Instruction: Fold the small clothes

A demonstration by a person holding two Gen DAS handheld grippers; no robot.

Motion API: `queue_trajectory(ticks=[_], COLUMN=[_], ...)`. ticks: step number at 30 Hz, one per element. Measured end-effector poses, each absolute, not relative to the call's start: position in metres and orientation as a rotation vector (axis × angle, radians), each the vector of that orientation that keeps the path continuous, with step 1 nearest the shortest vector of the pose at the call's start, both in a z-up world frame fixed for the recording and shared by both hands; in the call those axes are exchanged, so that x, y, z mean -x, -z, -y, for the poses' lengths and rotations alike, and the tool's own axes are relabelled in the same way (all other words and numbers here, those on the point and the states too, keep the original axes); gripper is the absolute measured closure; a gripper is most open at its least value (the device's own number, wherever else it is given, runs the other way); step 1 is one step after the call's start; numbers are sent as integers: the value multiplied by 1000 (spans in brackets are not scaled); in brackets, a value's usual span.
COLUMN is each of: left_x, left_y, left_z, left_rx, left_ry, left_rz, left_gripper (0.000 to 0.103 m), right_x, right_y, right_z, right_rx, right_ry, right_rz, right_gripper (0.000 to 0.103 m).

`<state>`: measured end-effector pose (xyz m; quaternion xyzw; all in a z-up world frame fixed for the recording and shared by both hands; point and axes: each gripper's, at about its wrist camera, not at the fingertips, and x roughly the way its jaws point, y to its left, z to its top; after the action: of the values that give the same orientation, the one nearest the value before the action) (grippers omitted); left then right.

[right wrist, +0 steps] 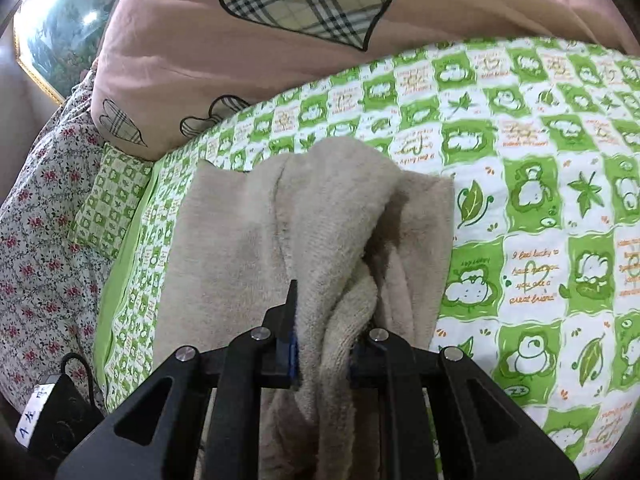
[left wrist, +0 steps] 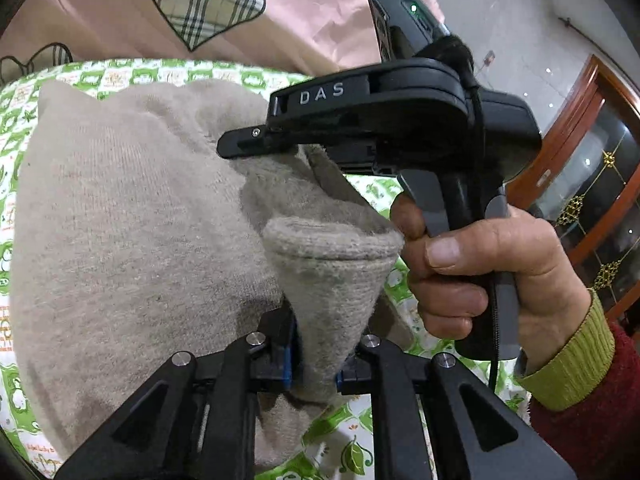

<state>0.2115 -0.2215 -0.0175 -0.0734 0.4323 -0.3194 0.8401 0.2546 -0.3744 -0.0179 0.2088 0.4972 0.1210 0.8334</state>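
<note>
Grippers first, L then R. L gripper [left wrist: 316, 364] is clamped nearly closed on a bunched bit of beige knit garment [left wrist: 120, 240]; I see the fabric flare up out of the jaws into a cone w/ a rolled hem edge at top. R gripper [right wrist: 324, 354] likewise pinched tight on a thick gathered fold of the same garment [right wrist: 240, 248], cloth spilling down between the fingers toward the camera.

From L wrist cam I also see the R gripper body [left wrist: 400, 120] side-on, marked "DAS", its tip against the knit just above the cone. A hand [left wrist: 480, 268] grips its handle, thumb on the front; ribbed yellow-green cuff [left wrist: 568, 356] and dark red sleeve [left wrist: 600, 420] behind it.

Rest of the garment lies spread on a green-and-white frog-print sheet [right wrist: 540, 220], part lifted toward both grips. Beyond that: pink quilt [right wrist: 200, 60] w/ plaid hearts, small matching green pillow [right wrist: 108, 200], floral bedding [right wrist: 40, 240] at the left edge. Wooden glass-front cabinet [left wrist: 592, 184] far right in L cam.
</note>
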Motion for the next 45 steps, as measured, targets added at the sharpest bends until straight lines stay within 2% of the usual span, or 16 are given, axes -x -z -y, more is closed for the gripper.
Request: queue_trajectory(ticks=[4, 9, 11, 14, 15, 16, 19, 22, 28, 31, 33, 35, 36, 38, 40, 45], left_x=[-209, -195, -185, -177, -172, -174, -194, -217, -269, -292, -307, -310, -312, -309, -298, -257], left_y=[19, 6, -2, -14, -18, -19, -16, -5, 35, 57, 73, 75, 75, 68, 55, 17], left_z=[220, 198, 185, 156, 143, 133, 100, 79, 67, 74, 79, 82, 85, 86, 78, 40], left_rx=[170, 176, 192, 230, 242, 255, 314, 378, 507, 551, 592, 590, 563, 540, 536, 493], left_ry=[677, 672, 669, 656, 639, 622, 564, 525, 505, 555, 586, 592, 586, 593, 596, 571], left_rz=[-935, -941, -928, -903, -891, -885, -886, -924, -1039, -1084, -1117, -1101, -1105, -1090, -1067, -1010], left_gripper=[80, 59, 46, 40, 38, 34, 25, 24, 23, 19, 22, 33, 36, 48, 53, 54], right_x=[-253, -243, -236, -223, -218, -213, -203, -199, -211, -216, -217, -217, -217, -215, -209, -193], right_y=[20, 17, 15, 9, 8, 7, 7, 10, 29, 40, 46, 49, 52, 47, 35, 10], right_z=[370, 374, 376, 380, 383, 386, 398, 403, 396, 396, 397, 395, 391, 382, 370, 325], right_rx=[-395, -382, -353, -305, -294, -297, -371, -453, -484, -539, -579, -600, -632, -614, -578, -565], right_ry=[-259, -213, -172, -94, -63, -52, -75, -138, -189, -218, -239, -260, -303, -298, -305, -374], right_rz=[-1047, -1025, -1020, -1005, -1005, -1002, -997, -996, -1058, -1087, -1091, -1093, -1104, -1097, -1064, -1016], right_gripper=[82, 79, 70, 51, 40, 36, 31, 25, 25, 25, 25, 36, 59, 62, 67, 70])
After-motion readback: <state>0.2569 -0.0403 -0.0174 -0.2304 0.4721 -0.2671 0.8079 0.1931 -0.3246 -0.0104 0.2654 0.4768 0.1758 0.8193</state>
